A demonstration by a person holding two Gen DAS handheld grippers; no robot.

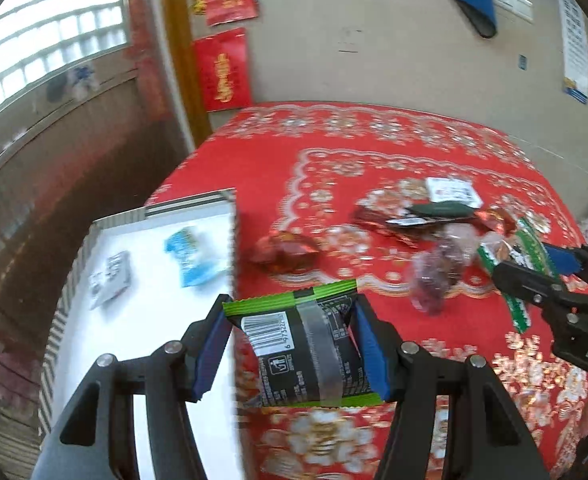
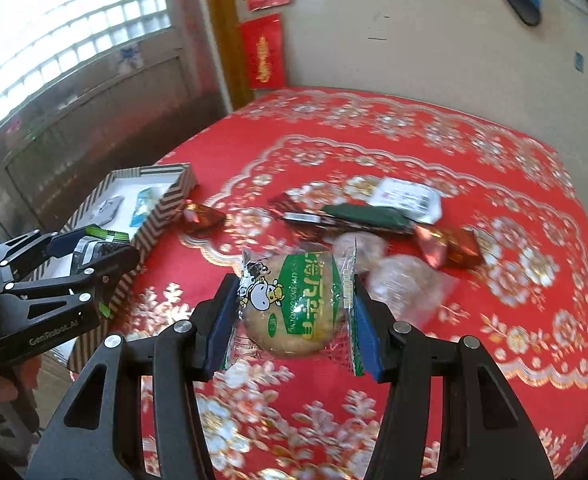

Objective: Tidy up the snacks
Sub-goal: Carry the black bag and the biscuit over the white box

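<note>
My left gripper [image 1: 292, 346] is shut on a black snack packet with green edges [image 1: 306, 352], held in the air over the right wall of the striped box [image 1: 198, 200]. The same left gripper [image 2: 94, 252] shows at the left of the right wrist view, beside the striped box [image 2: 166, 208]. My right gripper [image 2: 290, 320] is shut on a round cake in a clear green-printed wrapper [image 2: 294, 308], lifted above the red tablecloth [image 2: 494, 360]. The right gripper [image 1: 534, 276] also shows at the right edge of the left wrist view.
Inside the box lie a blue packet [image 1: 192, 254] and a grey packet [image 1: 110, 280]. Loose snacks lie mid-table: a white packet [image 2: 408, 198], a dark green one [image 2: 364, 216], red-brown wrapped sweets [image 2: 450, 250] [image 1: 286, 250] and clear-wrapped cakes [image 2: 404, 280]. A wall stands behind the table.
</note>
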